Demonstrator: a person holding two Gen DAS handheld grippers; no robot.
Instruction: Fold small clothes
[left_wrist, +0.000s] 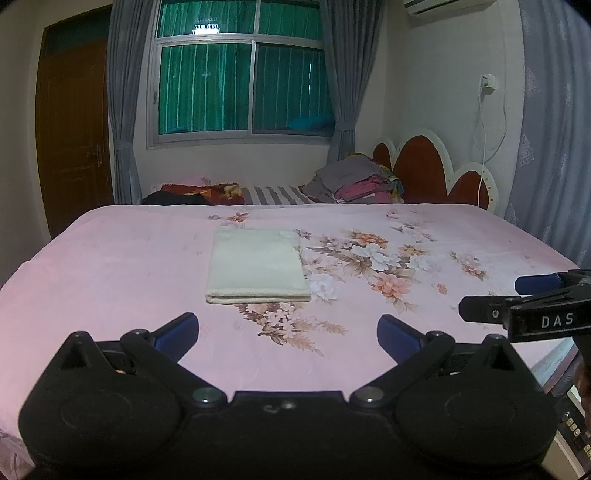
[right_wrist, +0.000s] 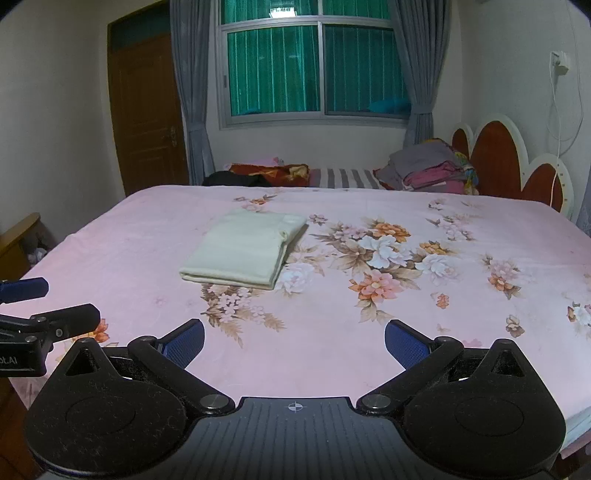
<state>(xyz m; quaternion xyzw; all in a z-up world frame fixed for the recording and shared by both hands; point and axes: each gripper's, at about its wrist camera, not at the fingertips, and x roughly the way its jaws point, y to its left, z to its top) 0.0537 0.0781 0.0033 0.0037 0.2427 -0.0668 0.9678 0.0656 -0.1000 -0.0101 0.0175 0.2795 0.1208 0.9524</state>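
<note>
While both jaws gape, folded cloth (left_wrist: 257, 266) on bed (left_wrist: 110, 258), chair (right_wrist: 18, 236) right-cam only

Left tool (left_wrist: 288, 332) spread, empty; folded cream cloth (left_wrist: 257, 266) on bedsheet (left_wrist: 110, 266).

Folded cloth (left_wrist: 257, 266) lies flat on the bed (left_wrist: 110, 266), left of the flower print (left_wrist: 373, 258). Left hand-held gripper (left_wrist: 288, 332) and right hand-held gripper (right_wrist: 294, 338) sit at the near edge, well apart from the cloth, jaws spread. Clothes pile (left_wrist: 354, 181) behind, beside the headboard (left_wrist: 424, 166). Window (left_wrist: 243, 74) beyond.
</note>
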